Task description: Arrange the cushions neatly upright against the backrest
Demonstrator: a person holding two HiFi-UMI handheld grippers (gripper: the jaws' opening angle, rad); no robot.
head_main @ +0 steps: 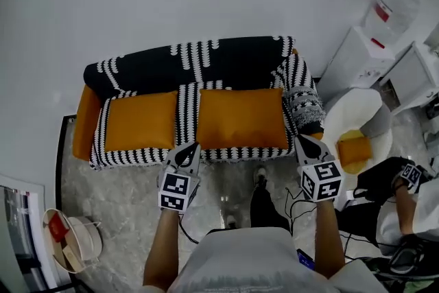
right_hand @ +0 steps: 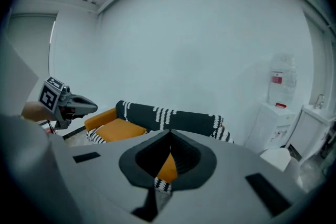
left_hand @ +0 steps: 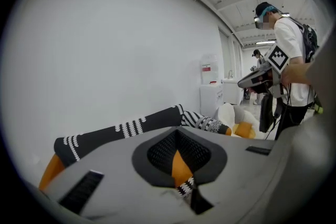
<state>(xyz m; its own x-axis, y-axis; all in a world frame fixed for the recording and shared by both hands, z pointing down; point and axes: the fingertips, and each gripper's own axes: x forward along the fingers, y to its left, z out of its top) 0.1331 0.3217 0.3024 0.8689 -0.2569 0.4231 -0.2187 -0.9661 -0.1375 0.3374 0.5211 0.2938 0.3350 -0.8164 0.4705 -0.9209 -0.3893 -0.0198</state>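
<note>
1. I see two orange cushions, the left cushion (head_main: 140, 121) and the right cushion (head_main: 240, 118), lying flat side by side on the seat of the sofa (head_main: 86, 121). Neither stands upright against the backrest.
2. A black-and-white throw (head_main: 226, 62) covers the backrest, and a striped band of it runs down between the two cushions.
3. My left gripper (head_main: 191, 147) hovers at the sofa's front edge, near that band. Its jaws are together, with nothing between them.
4. My right gripper (head_main: 302, 141) hovers at the front right corner of the sofa. Its jaws are also together and empty.
5. Right of the sofa, a white round chair (head_main: 357, 110) holds a small orange cushion (head_main: 354, 149).
6. A second person (head_main: 405, 216) is at the far right.
</note>
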